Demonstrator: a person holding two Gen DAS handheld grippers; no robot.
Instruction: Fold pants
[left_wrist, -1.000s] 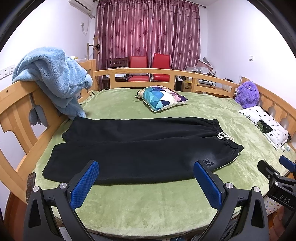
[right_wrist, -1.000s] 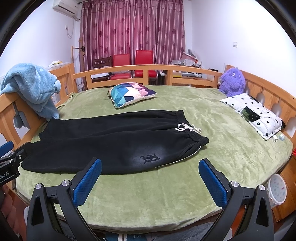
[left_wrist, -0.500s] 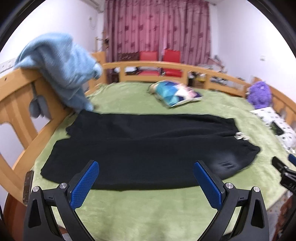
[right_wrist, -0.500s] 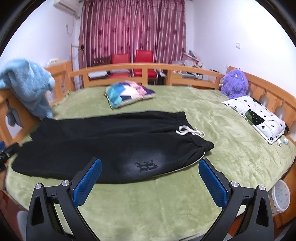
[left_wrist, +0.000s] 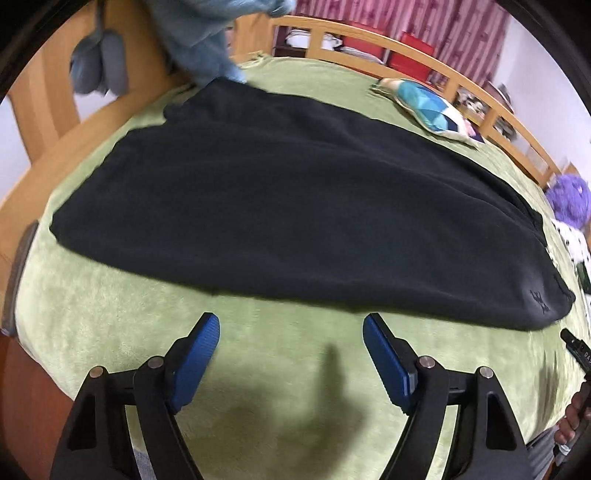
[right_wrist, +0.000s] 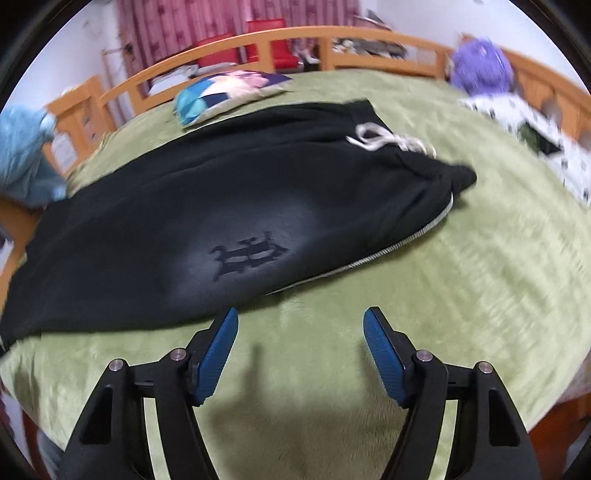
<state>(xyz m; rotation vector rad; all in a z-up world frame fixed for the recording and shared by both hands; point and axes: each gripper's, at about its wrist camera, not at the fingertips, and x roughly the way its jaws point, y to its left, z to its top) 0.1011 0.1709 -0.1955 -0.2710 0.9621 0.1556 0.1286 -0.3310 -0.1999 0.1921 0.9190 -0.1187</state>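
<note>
My left gripper (left_wrist: 290, 338) hangs with its jaws spread wide and empty over the green blanket (left_wrist: 110, 332), just short of the near edge of the black sweatpants (left_wrist: 295, 206); my right gripper (right_wrist: 300, 332) is likewise agape and holding nothing, just in front of the hip area with the dark emblem (right_wrist: 248, 254). The sweatpants lie flat across the bed, legs running toward the left side, waistband with its white drawstring (right_wrist: 384, 138) at the right. I judge the fabric thick, soft and limp, with some weight but no stiffness, so it will sag and drag on the plush blanket unless I lift it clear. I would pinch the near leg's outer seam edge, one gripper near the cuff and one near the waistband, gathering both layers.
</note>
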